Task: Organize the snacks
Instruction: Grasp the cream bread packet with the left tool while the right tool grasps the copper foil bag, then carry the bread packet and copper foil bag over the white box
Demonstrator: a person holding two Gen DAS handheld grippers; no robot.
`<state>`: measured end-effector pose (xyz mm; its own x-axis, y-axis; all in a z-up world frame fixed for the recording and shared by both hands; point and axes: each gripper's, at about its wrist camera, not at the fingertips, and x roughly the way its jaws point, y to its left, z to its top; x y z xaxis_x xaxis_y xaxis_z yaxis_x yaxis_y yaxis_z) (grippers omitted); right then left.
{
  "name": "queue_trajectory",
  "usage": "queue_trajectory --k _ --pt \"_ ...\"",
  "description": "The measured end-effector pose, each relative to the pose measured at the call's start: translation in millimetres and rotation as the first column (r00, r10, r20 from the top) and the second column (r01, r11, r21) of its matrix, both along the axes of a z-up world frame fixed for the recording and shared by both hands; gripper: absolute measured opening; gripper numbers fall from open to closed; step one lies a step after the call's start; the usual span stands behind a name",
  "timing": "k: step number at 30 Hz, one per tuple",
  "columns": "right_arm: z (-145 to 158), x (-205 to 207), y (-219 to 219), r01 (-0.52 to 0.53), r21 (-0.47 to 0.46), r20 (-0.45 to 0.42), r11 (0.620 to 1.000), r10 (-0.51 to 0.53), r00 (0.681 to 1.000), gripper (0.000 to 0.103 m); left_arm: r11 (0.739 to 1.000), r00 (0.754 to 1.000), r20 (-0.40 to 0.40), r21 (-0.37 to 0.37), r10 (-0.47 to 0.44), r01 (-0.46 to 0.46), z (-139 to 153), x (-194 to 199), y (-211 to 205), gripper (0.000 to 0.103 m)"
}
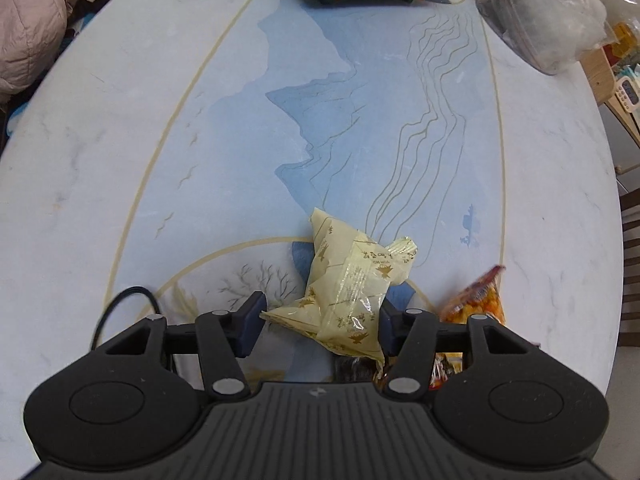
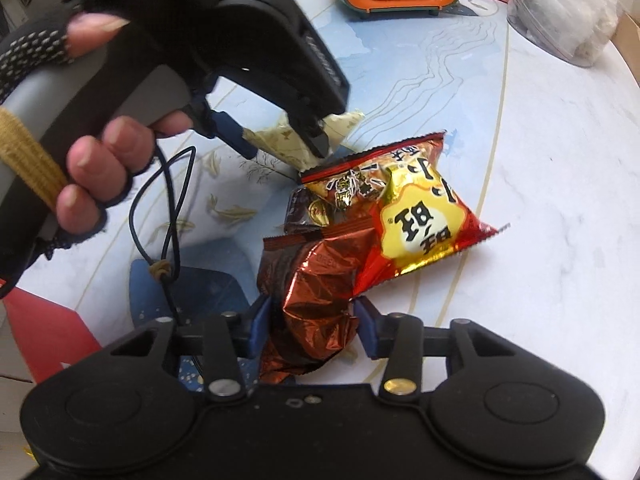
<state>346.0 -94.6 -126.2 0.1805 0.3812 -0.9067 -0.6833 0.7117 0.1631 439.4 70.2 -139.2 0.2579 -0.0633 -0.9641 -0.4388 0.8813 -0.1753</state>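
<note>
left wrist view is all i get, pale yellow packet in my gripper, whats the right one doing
Observer: The right gripper is closed on a crumpled copper-brown foil packet.
Operator: i see a bit of orange at my right edge, what is it
Observer: A red and yellow snack bag lying on the table, against the foil packet.
Operator: anything else in that pile
Observer: One small dark brown wrapper, tucked under the red and yellow bag.
Operator: is my packet clear of the pile
Observer: The pale yellow packet in the left gripper sits just behind the pile; whether it touches, I cannot tell.
</note>
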Motion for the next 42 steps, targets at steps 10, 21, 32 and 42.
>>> queue_trajectory --k 10,21,32,42 --pt "30 -5 -16 0.047 0.08 -0.008 0.996 -0.046 0.999 0.041 0.999 0.999 0.043 0.026 -0.021 0.019 33 -33 5 0.055" --pt "71 -33 -31 0.076 0.153 0.045 0.985 -0.083 0.995 0.041 0.997 0.992 0.111 0.053 -0.068 0.063 84 -82 4 0.055" --pt "116 -72 -47 0.093 0.208 0.104 0.974 -0.117 0.988 0.041 0.989 0.973 0.19 0.09 -0.132 0.116 140 -143 -3 0.055" --pt "158 -113 -60 0.091 0.268 0.158 0.959 -0.136 0.978 0.04 0.983 0.942 0.289 0.119 -0.17 0.14 189 -199 -8 0.055"
